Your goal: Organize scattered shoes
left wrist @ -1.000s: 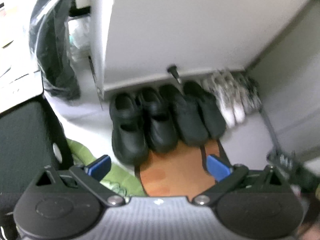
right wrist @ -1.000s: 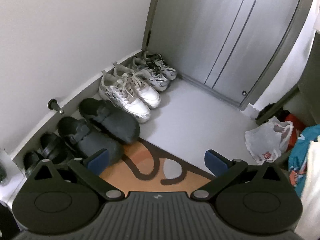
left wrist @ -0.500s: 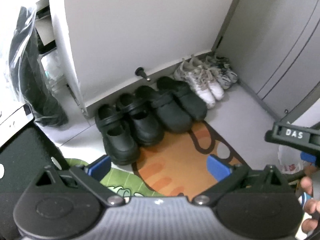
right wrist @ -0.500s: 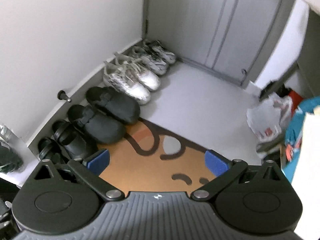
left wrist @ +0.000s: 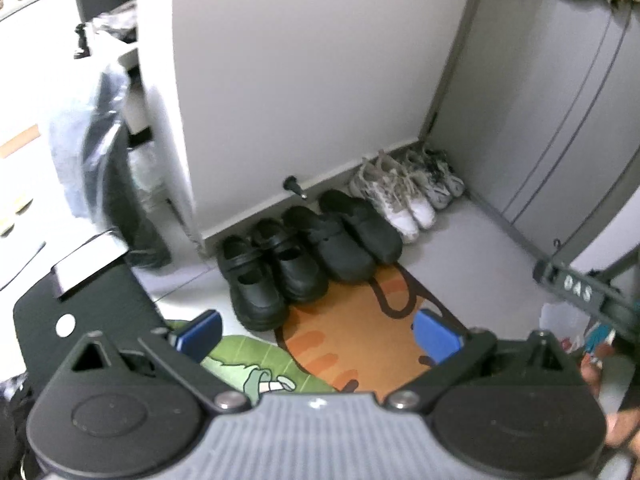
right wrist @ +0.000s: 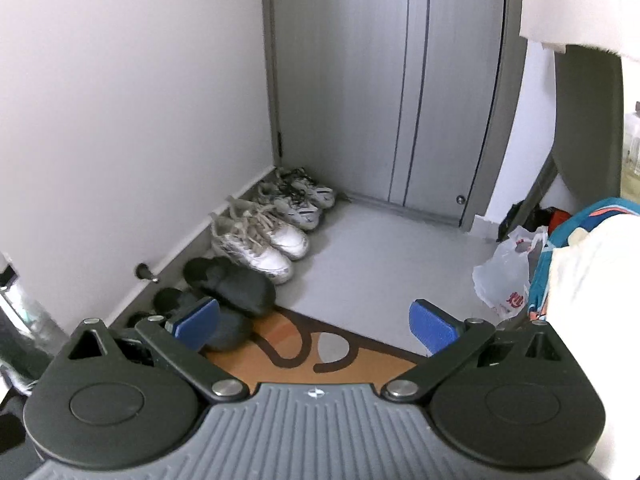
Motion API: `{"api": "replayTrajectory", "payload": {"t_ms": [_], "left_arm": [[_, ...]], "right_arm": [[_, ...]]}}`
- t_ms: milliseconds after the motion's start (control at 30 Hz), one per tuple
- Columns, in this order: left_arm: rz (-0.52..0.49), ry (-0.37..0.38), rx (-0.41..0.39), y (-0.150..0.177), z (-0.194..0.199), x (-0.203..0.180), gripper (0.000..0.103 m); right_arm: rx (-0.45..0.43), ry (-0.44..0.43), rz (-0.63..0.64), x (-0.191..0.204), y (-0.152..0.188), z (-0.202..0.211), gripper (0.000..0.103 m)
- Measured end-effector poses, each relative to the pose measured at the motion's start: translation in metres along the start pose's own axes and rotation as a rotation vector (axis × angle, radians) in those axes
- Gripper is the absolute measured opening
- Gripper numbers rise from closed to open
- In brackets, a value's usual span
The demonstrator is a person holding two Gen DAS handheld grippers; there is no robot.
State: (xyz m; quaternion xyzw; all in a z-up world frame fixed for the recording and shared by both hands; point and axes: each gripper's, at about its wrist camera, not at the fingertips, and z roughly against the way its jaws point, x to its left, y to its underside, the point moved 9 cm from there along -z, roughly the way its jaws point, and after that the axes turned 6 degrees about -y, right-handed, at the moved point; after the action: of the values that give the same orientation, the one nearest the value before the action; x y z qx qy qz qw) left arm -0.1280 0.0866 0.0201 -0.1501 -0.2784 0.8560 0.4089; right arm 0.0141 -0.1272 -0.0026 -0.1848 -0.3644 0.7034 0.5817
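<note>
Both grippers have pulled back and risen over the last second, so the entryway now shows from farther off than it did. The left gripper [left wrist: 316, 330] hangs with its jaws spread wide and nothing between them, and the right gripper [right wrist: 314, 320] is the same, wide apart and empty.

The shoes stand in one row along the wall, heels to the baseboard and toes out. In the left view, the strap shoes [left wrist: 272, 272] sit nearest, then the black clogs [left wrist: 352, 232], the white sneakers [left wrist: 396, 200], and the patterned sneakers [left wrist: 438, 178] in the corner by the door [right wrist: 384, 80]. Each pair is side by side and touches or nearly touches the next; the toes of the dark shoes reach the edge of the orange mat [left wrist: 368, 332].

No stray shoe shows on the floor [right wrist: 384, 264] (a plastic bag [right wrist: 506, 272] at the right is not footwear). The retreat with empty jaws suggests the sorting is done, or very nearly.
</note>
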Motion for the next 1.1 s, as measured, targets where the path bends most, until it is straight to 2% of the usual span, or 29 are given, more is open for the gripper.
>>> {"api": "replayTrajectory", "payload": {"t_ms": [133, 300, 500, 667, 967, 1100], "left_arm": [[0.016, 0.016, 0.0, 0.009, 0.034, -0.007, 0.103], [0.014, 0.018, -0.027, 0.023, 0.072, -0.016, 0.103], [0.016, 0.048, -0.068, 0.044, 0.113, -0.029, 0.103], [-0.026, 0.043, -0.084, 0.059, 0.133, -0.032, 0.103], [0.023, -0.004, -0.107, 0.055, 0.156, -0.018, 0.103], [0.034, 0.005, -0.104, 0.058, 0.161, -0.019, 0.103]], "right_arm": [[0.036, -0.033, 0.004, -0.006, 0.002, 0.029, 0.103], [0.012, -0.059, 0.072, -0.018, 0.003, 0.081, 0.103], [0.005, -0.041, 0.072, -0.046, 0.014, 0.106, 0.103], [-0.001, -0.05, 0.064, -0.058, 0.024, 0.125, 0.103], [0.025, -0.065, 0.049, -0.057, 0.02, 0.153, 0.103], [0.019, -0.073, 0.041, -0.054, 0.016, 0.164, 0.103]]}}
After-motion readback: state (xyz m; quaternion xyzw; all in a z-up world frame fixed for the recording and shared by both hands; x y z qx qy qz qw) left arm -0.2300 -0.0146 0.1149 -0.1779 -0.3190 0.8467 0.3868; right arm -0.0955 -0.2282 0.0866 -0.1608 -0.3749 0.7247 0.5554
